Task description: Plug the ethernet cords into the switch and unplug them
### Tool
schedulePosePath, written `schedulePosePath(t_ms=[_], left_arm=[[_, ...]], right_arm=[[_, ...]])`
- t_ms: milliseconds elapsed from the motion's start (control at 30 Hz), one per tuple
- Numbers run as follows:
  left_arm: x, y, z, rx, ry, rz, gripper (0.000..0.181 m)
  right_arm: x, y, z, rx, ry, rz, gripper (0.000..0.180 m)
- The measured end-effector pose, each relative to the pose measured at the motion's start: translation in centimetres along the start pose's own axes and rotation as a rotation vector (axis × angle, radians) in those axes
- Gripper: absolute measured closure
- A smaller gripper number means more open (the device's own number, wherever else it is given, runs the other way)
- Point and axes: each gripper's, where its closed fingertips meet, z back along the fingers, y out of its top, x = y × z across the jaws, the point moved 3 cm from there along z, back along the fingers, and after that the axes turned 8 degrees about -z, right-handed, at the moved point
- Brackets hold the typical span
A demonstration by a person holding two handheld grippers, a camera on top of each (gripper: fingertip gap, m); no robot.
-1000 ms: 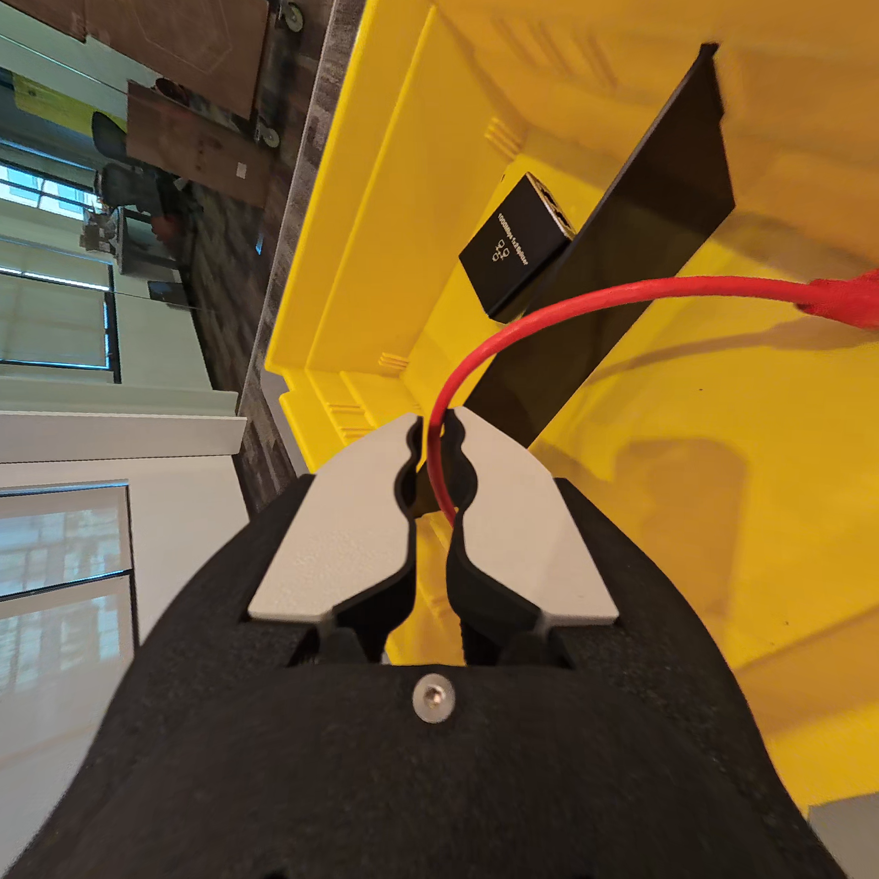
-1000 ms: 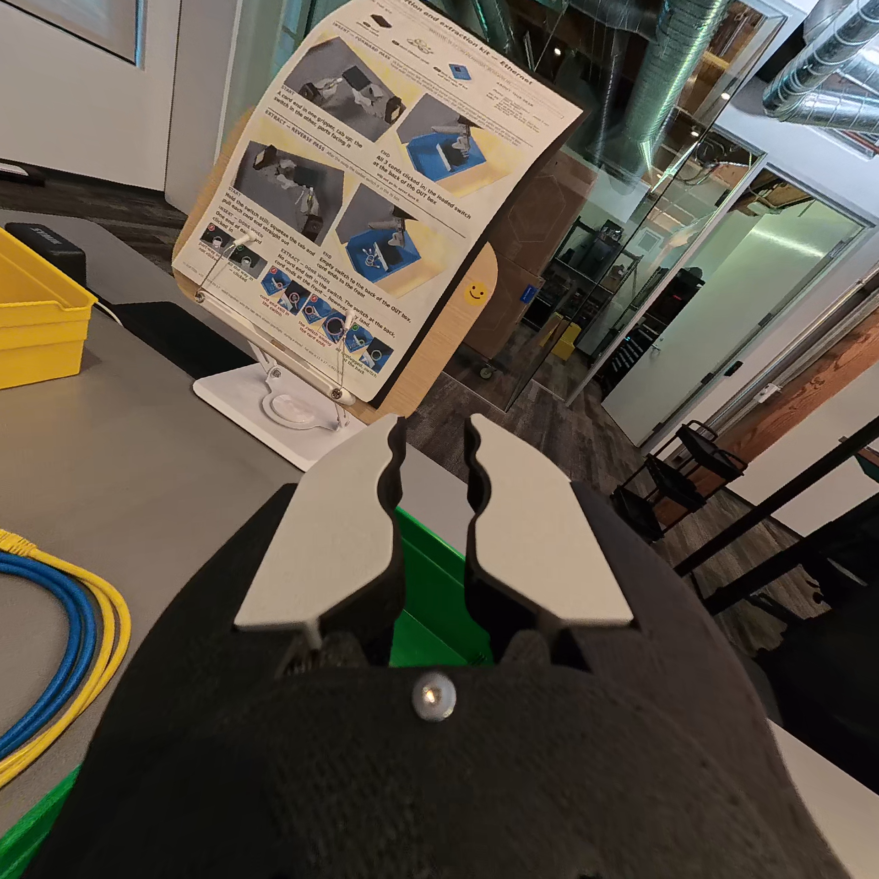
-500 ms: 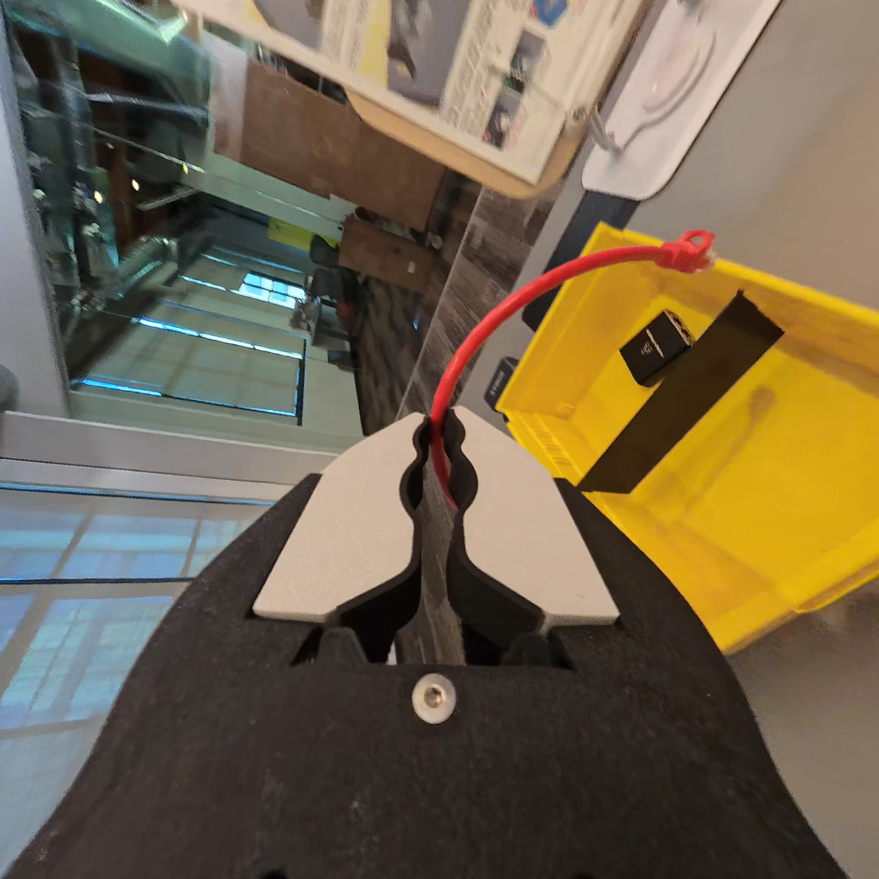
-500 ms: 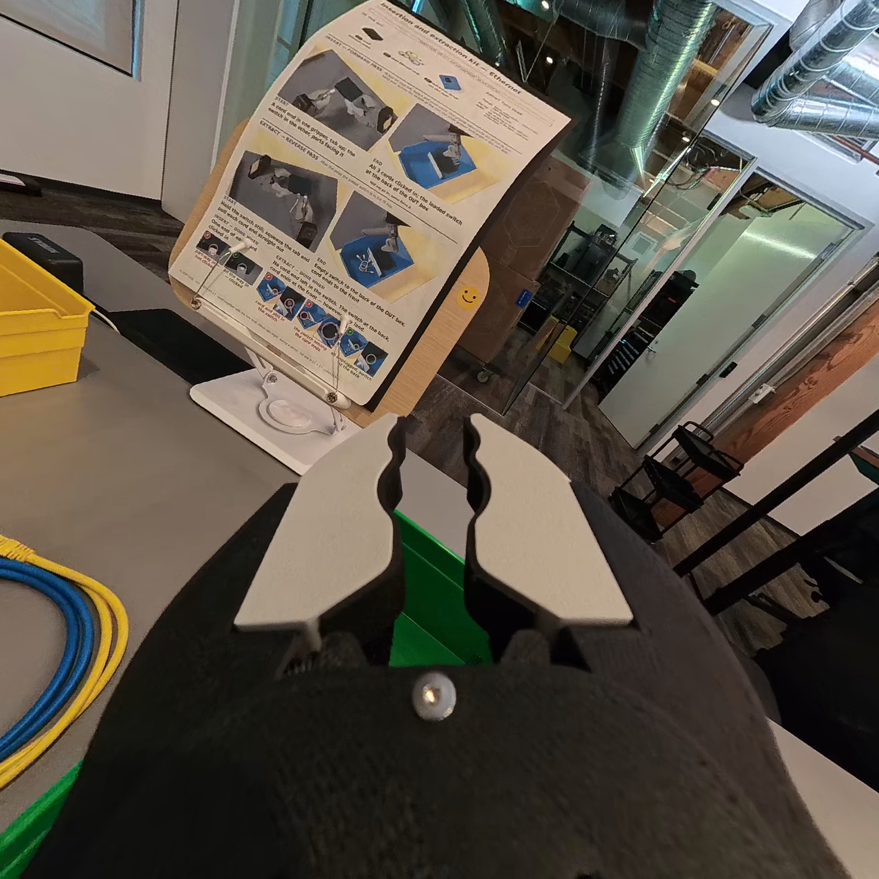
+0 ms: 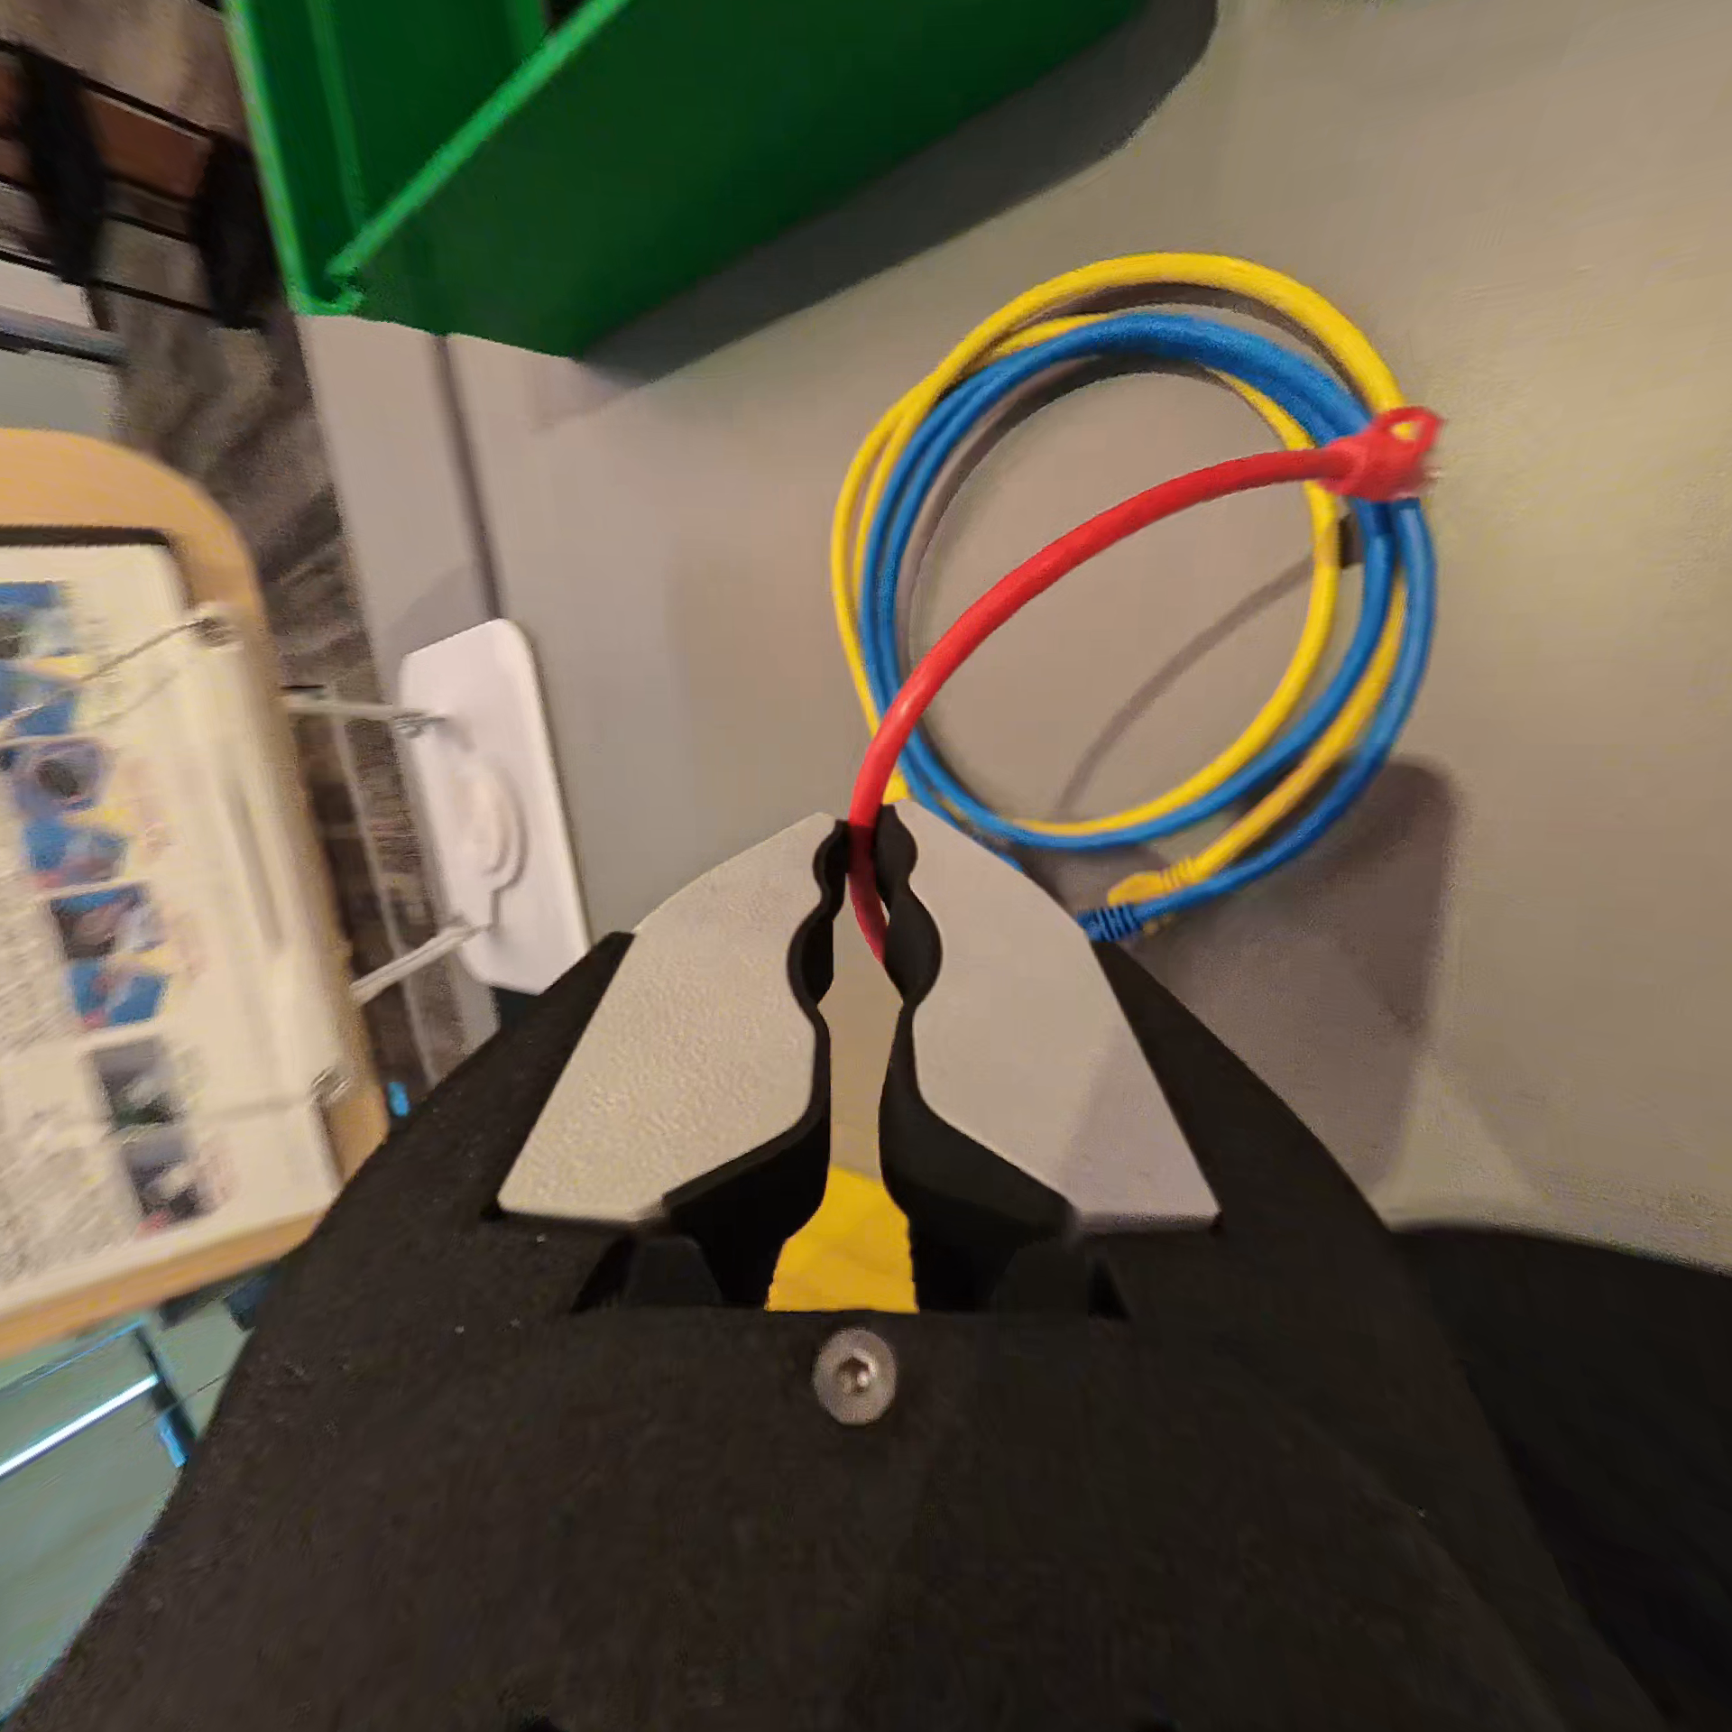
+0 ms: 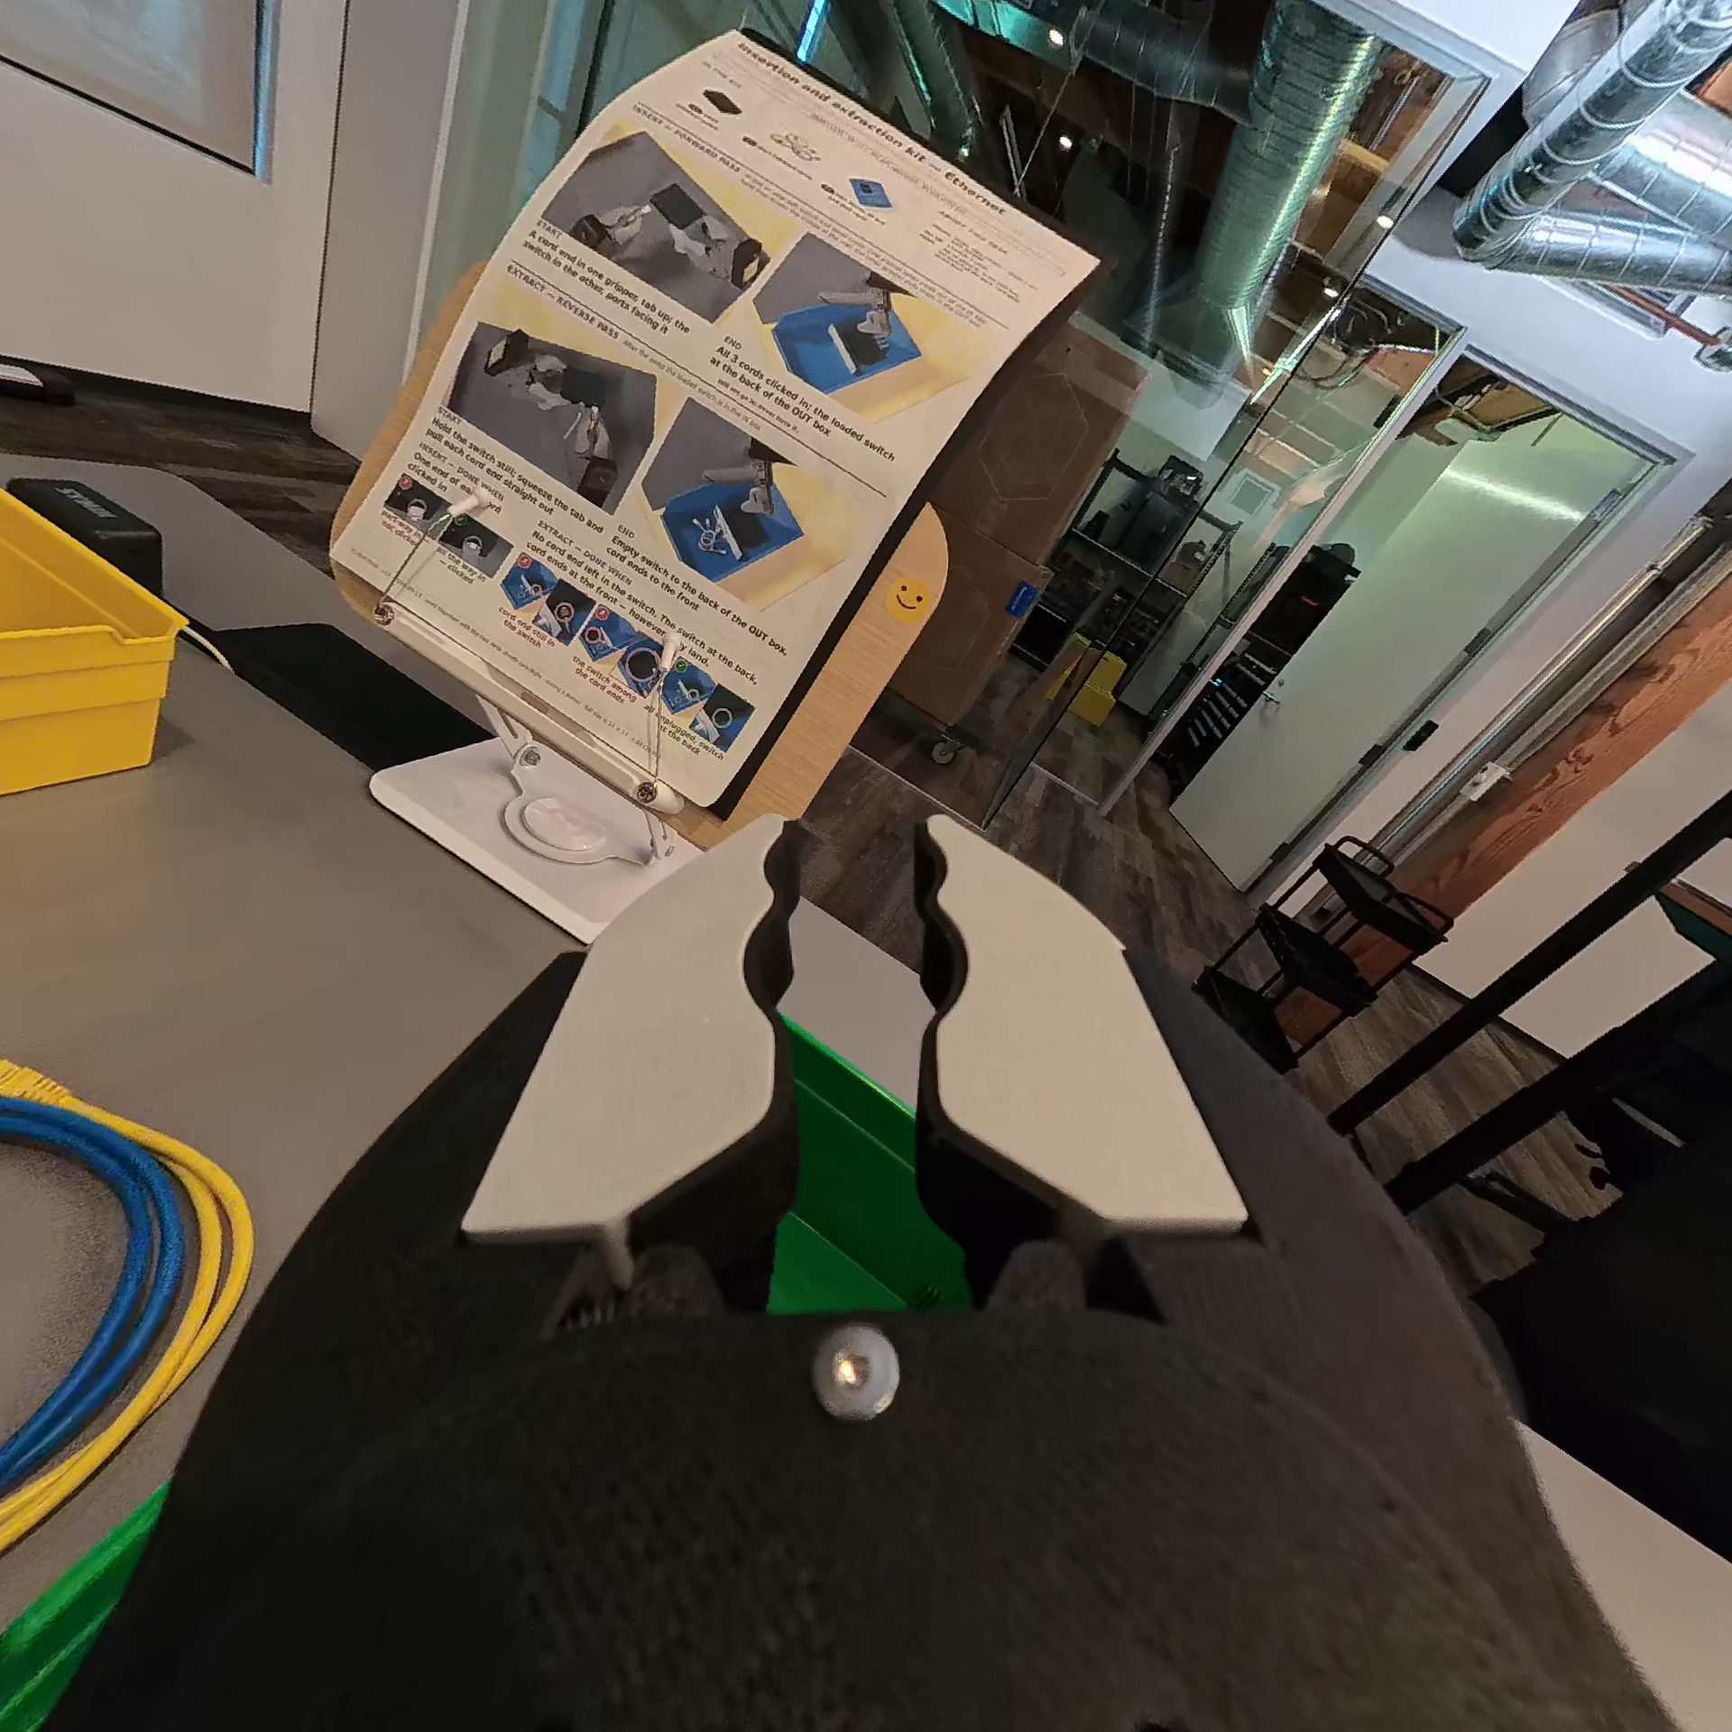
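Beneath both tongs spreads the grey desk (image 6: 234, 937), with a green bin (image 5: 656, 159) ahead of the left tongs and partly under the right ones. A printed instruction sheet on a stand (image 6: 712, 422) rises ahead of the right tongs, and a yellow bin (image 6: 75, 675) sits off to their left. Ahead and to the right of the left tongs, a blue cord (image 5: 1387, 656) and a yellow cord (image 5: 1218, 276) lie coiled together flat on the desk.

The left tongs (image 5: 862, 834) are pinched almost fully closed on a red cord (image 5: 984, 619), gripping it at the tips. From there the cord arcs forward and to the right, its long axis running away from the tongs, and ends in a red plug (image 5: 1382, 459) hanging free above the far edge of the coil. The right tongs (image 6: 853, 834) stand parted by a moderate gap and hold nothing.

The switch is not visible in either view, so which way the plug must travel cannot be told. The empty right tongs seem the likelier to fetch and steady it.
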Motion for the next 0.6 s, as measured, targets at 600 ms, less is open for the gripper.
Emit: schedulePosePath(t_ms=[600], left_arm=[[-3.4, -3.0, -1.1, 0.325, -0.251, 0.523, 0.144]], right_arm=[[2.6, -2.1, 0.1, -0.016, -0.023, -0.087, 0.155]])
